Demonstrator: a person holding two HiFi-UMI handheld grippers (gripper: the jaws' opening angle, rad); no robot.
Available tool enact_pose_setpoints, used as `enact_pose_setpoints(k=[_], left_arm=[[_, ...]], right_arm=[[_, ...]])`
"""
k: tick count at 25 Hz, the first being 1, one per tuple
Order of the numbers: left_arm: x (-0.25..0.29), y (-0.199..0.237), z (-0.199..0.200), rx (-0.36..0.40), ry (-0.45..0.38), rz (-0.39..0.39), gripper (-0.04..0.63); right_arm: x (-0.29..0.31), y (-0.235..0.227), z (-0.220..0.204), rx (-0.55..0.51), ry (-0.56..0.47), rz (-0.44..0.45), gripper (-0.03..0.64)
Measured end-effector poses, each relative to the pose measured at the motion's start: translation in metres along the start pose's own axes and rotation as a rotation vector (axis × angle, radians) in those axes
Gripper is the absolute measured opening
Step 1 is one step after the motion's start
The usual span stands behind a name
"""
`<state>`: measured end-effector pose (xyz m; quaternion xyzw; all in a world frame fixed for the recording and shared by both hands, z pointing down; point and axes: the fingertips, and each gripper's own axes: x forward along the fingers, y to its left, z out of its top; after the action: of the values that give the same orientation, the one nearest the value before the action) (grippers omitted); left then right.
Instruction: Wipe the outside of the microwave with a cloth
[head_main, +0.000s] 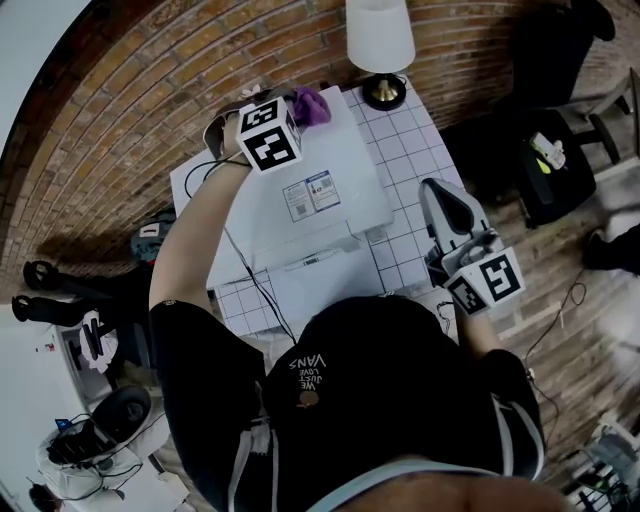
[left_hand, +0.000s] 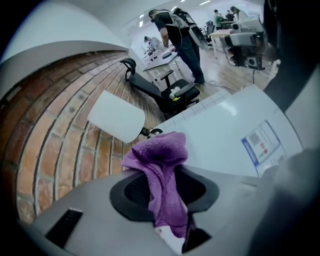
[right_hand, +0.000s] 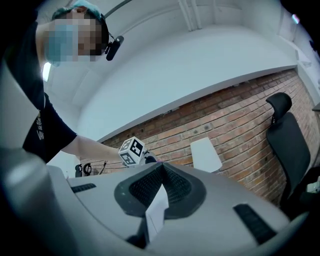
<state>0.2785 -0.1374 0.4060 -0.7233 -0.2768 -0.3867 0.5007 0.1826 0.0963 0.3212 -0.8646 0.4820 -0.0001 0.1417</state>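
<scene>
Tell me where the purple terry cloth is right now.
The purple terry cloth is clamped in the left gripper. In the head view it is at the far edge of the white microwave top, just left of the white table lamp.

The cloth (left_hand: 161, 170) is purple, soft and nubby like terry. The microwave (head_main: 300, 160) has a smooth white casing with a mild sheen and carries a printed paper label (head_main: 311, 193). The wall (head_main: 120, 100) is rough red brick, and the floor (head_main: 560, 280) is wood plank. The lamp (head_main: 380, 35) has a matt white shade and a shiny brass-coloured base.
</scene>
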Motion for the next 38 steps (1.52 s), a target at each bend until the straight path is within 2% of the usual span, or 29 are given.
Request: enact_pose_setpoints(k=[7, 11, 14, 18, 24, 32, 38], left_arm=[[0.023, 0.006, 0.074, 0.095, -0.048, -0.041, 0.129], [0.023, 0.006, 0.086, 0.092, -0.082, -0.044, 0.129], [0.012, 0.007, 0.074, 0.064, -0.101, -0.031, 0.129], [-0.012, 0.003, 0.034, 0.018, -0.105, -0.012, 0.129], [-0.060, -0.019, -0.065, -0.074, -0.055, 0.013, 0.129], [-0.125, -0.081, -0.212, -0.216, 0.042, 0.014, 0.129], [-0.157, -0.128, -0.279, -0.267, 0.103, -0.001, 0.129]], right_arm=[[-0.018, -0.016, 0.013, 0.029, -0.045, -0.056, -0.005], [-0.022, -0.014, 0.016, 0.033, -0.057, -0.074, -0.005], [-0.020, -0.007, 0.013, 0.016, -0.046, -0.070, -0.005], [-0.008, 0.013, 0.007, -0.012, -0.022, -0.043, -0.005], [0.027, 0.075, 0.008, 0.004, -0.051, 0.072, -0.005], [0.062, 0.160, -0.025, -0.003, 0.009, 0.184, -0.005], [0.074, 0.203, -0.040, 0.018, 0.013, 0.230, -0.005]])
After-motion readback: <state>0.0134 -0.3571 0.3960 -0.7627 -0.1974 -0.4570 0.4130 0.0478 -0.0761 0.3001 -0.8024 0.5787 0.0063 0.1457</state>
